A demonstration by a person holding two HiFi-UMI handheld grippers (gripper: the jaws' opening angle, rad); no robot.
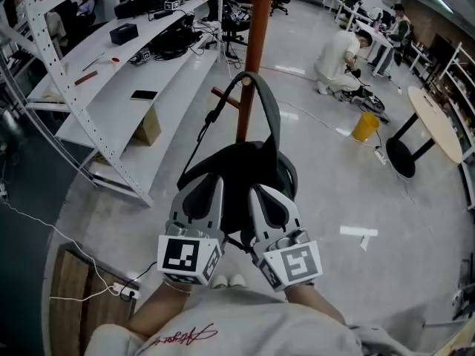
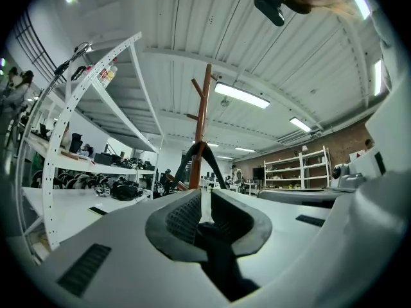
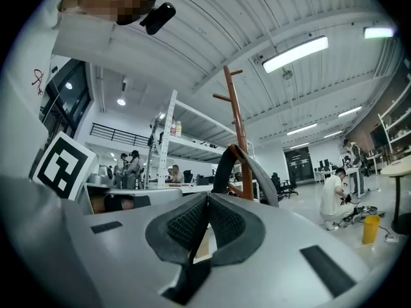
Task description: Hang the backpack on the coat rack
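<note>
Now left tool and right tool, side by side, each pinch the black backpack beside the coat rack.

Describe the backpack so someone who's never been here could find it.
Find the tall brown coat rack standing beside the white shelves. Low against it is the backpack, its grey strap arching up near a wooden peg. It is the only black, rounded bag by that rack.
</note>
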